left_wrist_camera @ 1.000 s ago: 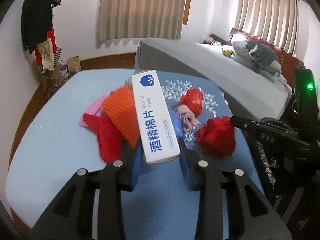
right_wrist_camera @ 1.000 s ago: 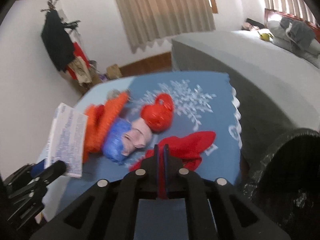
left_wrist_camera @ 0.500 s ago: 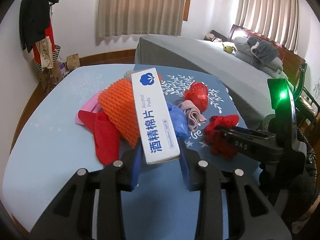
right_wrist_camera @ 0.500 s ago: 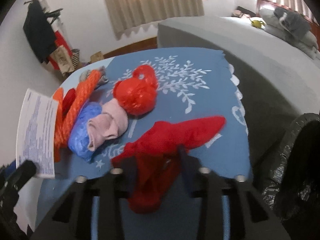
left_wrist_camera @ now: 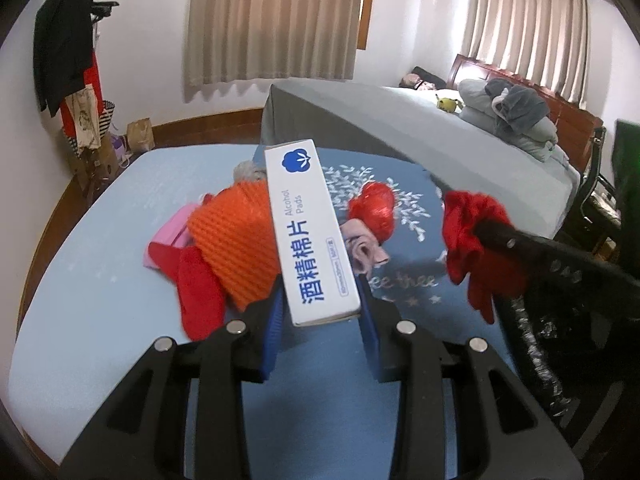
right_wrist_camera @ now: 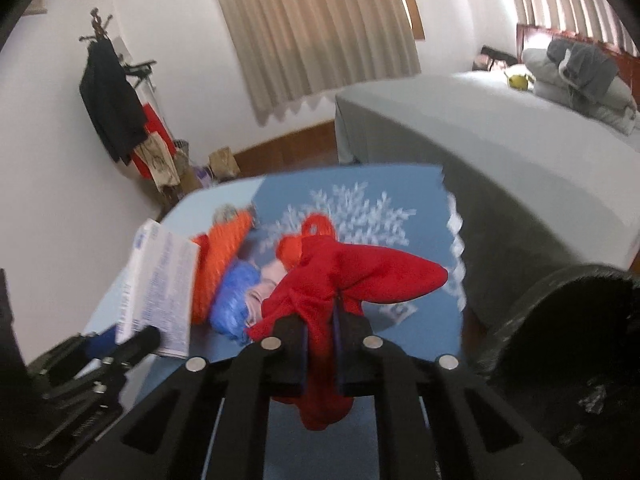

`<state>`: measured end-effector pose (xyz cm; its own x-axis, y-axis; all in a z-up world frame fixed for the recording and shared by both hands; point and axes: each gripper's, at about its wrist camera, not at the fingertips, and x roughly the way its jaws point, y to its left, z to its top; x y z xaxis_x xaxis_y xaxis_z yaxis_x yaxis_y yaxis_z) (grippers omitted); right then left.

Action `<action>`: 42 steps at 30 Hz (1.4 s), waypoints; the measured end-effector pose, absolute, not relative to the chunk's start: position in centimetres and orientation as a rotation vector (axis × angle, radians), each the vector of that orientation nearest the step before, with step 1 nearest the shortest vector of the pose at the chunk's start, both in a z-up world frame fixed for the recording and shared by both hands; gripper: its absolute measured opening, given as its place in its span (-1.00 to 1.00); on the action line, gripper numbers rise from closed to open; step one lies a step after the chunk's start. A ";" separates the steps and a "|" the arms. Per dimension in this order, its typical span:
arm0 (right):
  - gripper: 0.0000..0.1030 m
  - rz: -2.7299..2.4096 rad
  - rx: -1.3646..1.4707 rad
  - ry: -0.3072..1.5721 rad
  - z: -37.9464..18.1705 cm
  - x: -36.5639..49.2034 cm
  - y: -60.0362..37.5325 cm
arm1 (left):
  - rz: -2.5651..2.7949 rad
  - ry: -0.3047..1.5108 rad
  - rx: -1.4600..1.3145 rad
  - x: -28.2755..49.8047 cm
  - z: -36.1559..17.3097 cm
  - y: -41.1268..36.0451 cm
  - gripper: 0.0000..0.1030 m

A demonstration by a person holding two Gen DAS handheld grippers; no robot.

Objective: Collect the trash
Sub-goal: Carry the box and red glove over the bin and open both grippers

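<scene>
My left gripper [left_wrist_camera: 320, 312] is shut on a white alcohol pads box [left_wrist_camera: 308, 232] and holds it above the blue table [left_wrist_camera: 100, 280]. The box also shows in the right wrist view [right_wrist_camera: 160, 288]. My right gripper [right_wrist_camera: 334, 320] is shut on a red cloth [right_wrist_camera: 352, 280], lifted off the table; the cloth also shows in the left wrist view [left_wrist_camera: 476, 248]. On the table lie an orange foam net [left_wrist_camera: 236, 236], a red scrap [left_wrist_camera: 196, 292], a pink piece [left_wrist_camera: 172, 232], a red crumpled bag [left_wrist_camera: 374, 208], a pale pink wad [left_wrist_camera: 364, 248] and a blue wad [right_wrist_camera: 236, 300].
A black bin with a bag liner [right_wrist_camera: 568, 344] stands at the table's right edge, also at the right in the left wrist view [left_wrist_camera: 536, 352]. A grey bed [left_wrist_camera: 400, 120] lies behind the table. A coat rack [left_wrist_camera: 68, 52] stands at the far left wall.
My right gripper closed on the red cloth and lifted it off the table, toward the right. My left gripper still holds the box, nearly in place.
</scene>
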<state>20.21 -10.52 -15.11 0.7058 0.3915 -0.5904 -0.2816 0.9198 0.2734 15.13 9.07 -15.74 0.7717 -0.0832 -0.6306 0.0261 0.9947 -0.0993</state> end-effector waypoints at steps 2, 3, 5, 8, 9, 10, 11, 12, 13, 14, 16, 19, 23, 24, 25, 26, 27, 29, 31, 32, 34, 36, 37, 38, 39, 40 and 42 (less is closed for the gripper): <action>-0.81 0.373 0.164 0.671 -14.0 19.7 -11.0 | -0.071 0.678 -0.083 15.1 -15.2 8.6 -0.36; -0.81 0.369 0.163 0.658 -13.4 19.3 -11.4 | -0.079 0.671 -0.080 15.0 -14.9 8.2 -0.36; -0.81 0.364 0.167 0.638 -12.6 18.8 -12.1 | -0.096 0.659 -0.076 14.9 -14.2 7.4 -0.36; -0.81 0.353 0.173 0.611 -11.3 17.8 -13.3 | -0.117 0.644 -0.071 14.8 -13.5 6.4 -0.36; -0.81 0.347 0.177 0.601 -10.9 17.4 -13.9 | -0.130 0.636 -0.069 14.8 -13.2 5.8 -0.36; -0.81 0.342 0.179 0.594 -10.6 17.1 -14.3 | -0.137 0.633 -0.069 14.7 -13.0 5.5 -0.36; -0.81 0.335 0.178 0.588 -10.4 16.9 -14.7 | -0.146 0.629 -0.068 14.7 -12.8 5.1 -0.36; -0.81 0.328 0.176 0.582 -10.2 16.6 -15.1 | -0.159 0.625 -0.066 14.6 -12.6 4.6 -0.36; -0.81 0.317 0.174 0.574 -10.0 16.2 -15.7 | -0.168 0.621 -0.064 14.5 -12.4 4.1 -0.36; -0.81 0.307 0.173 0.567 -9.8 15.9 -16.1 | -0.177 0.619 -0.061 14.5 -12.3 3.7 -0.36; -0.81 0.288 0.172 0.560 -9.6 15.5 -17.1 | -0.202 0.616 -0.055 14.4 -12.1 2.6 -0.36; -0.81 0.256 0.170 0.555 -9.6 14.7 -18.7 | -0.241 0.614 -0.045 14.3 -12.0 0.9 -0.36; -0.81 0.206 0.169 0.558 -9.9 13.7 -20.7 | -0.295 0.611 -0.030 14.1 -12.0 -1.6 -0.36; -0.81 0.188 0.173 0.560 -10.1 13.4 -21.4 | -0.311 0.612 -0.028 14.1 -12.0 -2.3 -0.38; -0.81 0.176 0.174 0.561 -10.2 13.2 -22.0 | -0.327 0.613 -0.025 14.2 -12.0 -3.0 -0.38; -0.81 0.164 0.176 0.563 -10.3 13.0 -22.5 | -0.338 0.614 -0.023 14.2 -12.1 -3.5 -0.39; -0.81 0.152 0.178 0.564 -10.4 12.8 -23.1 | -0.357 0.615 -0.021 14.3 -12.1 -4.3 -0.41; -0.81 0.120 0.183 0.566 -10.6 12.3 -24.4 | -0.381 0.617 -0.009 14.3 -12.3 -5.7 -0.42; -0.81 0.092 0.192 0.576 -11.0 12.0 -25.6 | -0.416 0.629 -0.004 14.5 -12.9 -7.2 -0.42; -0.81 0.080 0.199 0.580 -11.2 11.9 -26.2 | -0.428 0.634 -0.004 14.5 -13.3 -7.6 -0.42; -0.81 0.052 0.208 0.589 -11.7 11.4 -27.2 | -0.453 0.656 -0.006 14.7 -14.2 -8.5 -0.43; -0.81 0.032 0.215 0.593 -12.0 11.1 -27.9 | -0.471 0.665 -0.013 14.8 -14.7 -9.3 -0.43; -0.81 0.021 0.220 0.594 -12.2 10.8 -28.4 | -0.482 0.662 -0.014 14.8 -14.7 -9.7 -0.43; -0.81 0.014 0.221 0.594 -12.2 10.7 -28.8 | -0.491 0.661 -0.016 14.7 -14.7 -9.9 -0.43; -0.81 0.004 0.222 0.594 -12.3 10.5 -29.2 | -0.502 0.658 -0.020 14.7 -14.6 -10.3 -0.43; -0.81 -0.002 0.225 0.593 -12.5 10.1 -29.7 | -0.510 0.655 -0.021 14.7 -14.5 -10.6 -0.43; -0.81 -0.013 0.229 0.592 -12.5 9.9 -30.2 | -0.523 0.646 -0.021 14.8 -14.1 -11.1 -0.43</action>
<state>9.93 -30.23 -12.54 0.8304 0.0531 -0.5547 0.0779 0.9746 0.2099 14.82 -11.08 -14.13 0.6736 -0.4717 -0.5690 0.4586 0.8705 -0.1787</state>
